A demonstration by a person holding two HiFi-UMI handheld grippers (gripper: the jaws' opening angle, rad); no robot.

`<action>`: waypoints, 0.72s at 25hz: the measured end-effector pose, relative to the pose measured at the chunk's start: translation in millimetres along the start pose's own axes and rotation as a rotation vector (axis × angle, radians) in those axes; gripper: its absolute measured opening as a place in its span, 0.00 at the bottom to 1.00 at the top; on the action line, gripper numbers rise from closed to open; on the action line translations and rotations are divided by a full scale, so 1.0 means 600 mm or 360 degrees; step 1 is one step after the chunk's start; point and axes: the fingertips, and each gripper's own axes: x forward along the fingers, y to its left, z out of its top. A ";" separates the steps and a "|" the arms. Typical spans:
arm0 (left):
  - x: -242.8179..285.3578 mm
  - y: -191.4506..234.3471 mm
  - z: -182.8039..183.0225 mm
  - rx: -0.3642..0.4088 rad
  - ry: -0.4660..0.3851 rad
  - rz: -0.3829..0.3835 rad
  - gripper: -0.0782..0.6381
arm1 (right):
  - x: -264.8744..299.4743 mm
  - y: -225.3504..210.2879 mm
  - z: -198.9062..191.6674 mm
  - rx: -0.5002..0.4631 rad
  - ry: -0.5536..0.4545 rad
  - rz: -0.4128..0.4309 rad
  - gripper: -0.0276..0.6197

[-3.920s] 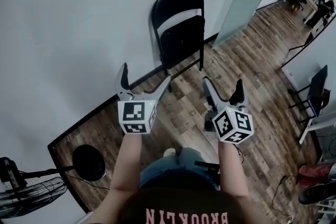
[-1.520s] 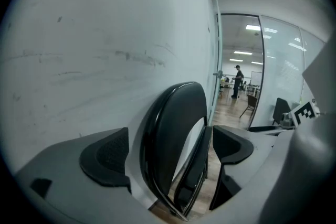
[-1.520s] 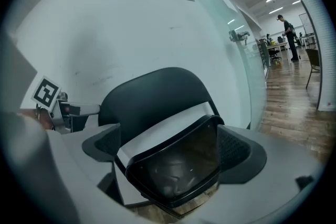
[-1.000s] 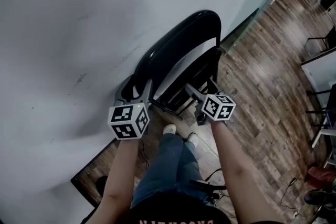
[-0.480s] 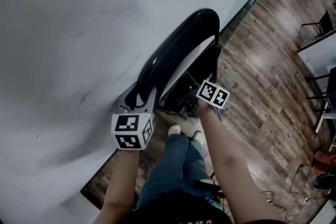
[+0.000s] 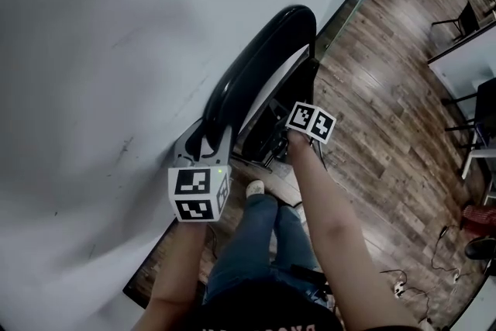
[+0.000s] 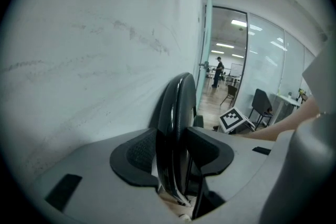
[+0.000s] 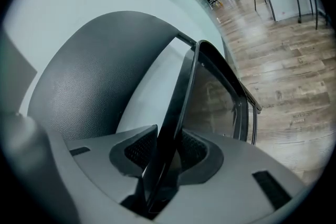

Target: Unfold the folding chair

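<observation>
Your left gripper [image 7: 171, 159] has just been closing and clamps the top frame tube of the folding chair [image 6: 263, 62]; your right gripper [image 8: 165, 157] has just been closing too and pinches the thin edge of its seat [image 8: 184, 86]. You have the chair folded flat against the white wall [image 6: 93, 50]

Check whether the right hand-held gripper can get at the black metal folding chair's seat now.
Probably yes: the right hand-held gripper has just been closing its jaws, which already pinch the edge of the black folding chair's seat; nothing blocks it.
</observation>
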 end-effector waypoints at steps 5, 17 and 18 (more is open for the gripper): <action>-0.001 -0.010 -0.002 0.0109 0.0040 -0.0062 0.34 | -0.008 -0.003 0.002 -0.0001 -0.0063 0.0004 0.22; -0.021 -0.110 0.013 0.0251 0.0033 -0.0316 0.42 | -0.080 -0.047 -0.001 0.0053 -0.0051 0.0051 0.22; -0.022 -0.119 0.020 0.0259 0.0036 -0.0325 0.42 | -0.088 -0.049 -0.001 0.0054 -0.0047 0.0058 0.22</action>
